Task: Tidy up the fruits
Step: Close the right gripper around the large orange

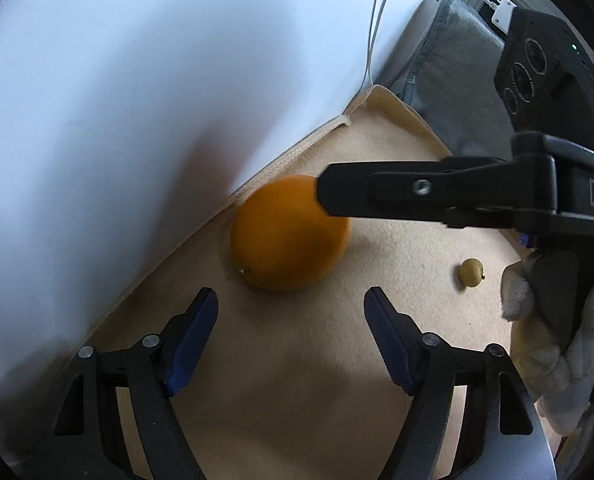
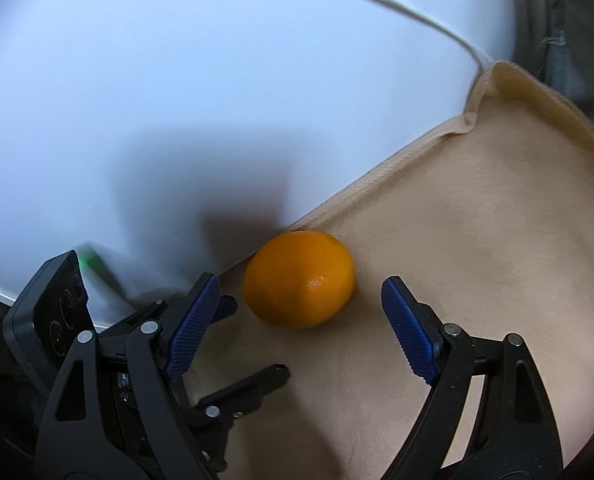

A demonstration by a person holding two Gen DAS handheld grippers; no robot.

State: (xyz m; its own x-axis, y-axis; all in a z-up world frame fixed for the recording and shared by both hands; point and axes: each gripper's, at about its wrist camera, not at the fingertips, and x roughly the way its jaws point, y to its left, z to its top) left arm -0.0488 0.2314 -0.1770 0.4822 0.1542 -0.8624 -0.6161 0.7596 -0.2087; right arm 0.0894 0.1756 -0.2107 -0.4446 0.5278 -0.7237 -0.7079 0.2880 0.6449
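Note:
An orange [image 1: 287, 236] lies on a beige cloth [image 1: 297, 380] close to a white wall. My left gripper [image 1: 291, 300] is open and empty, just short of the orange. My right gripper [image 2: 301, 290] is open, its blue pads [image 2: 407, 326] on either side of the near end of the orange [image 2: 299, 278], not touching it. In the left wrist view the right gripper's finger [image 1: 417, 196] reaches in from the right, across the orange's top. A small yellow-green fruit [image 1: 471, 272] lies on the cloth to the right.
The white wall [image 1: 137, 100] rises along the cloth's far edge. A white cable [image 1: 373, 32] hangs down the wall. Grey fabric [image 1: 453, 72] lies beyond the cloth's corner. A gloved hand [image 1: 557, 340] holds the right gripper.

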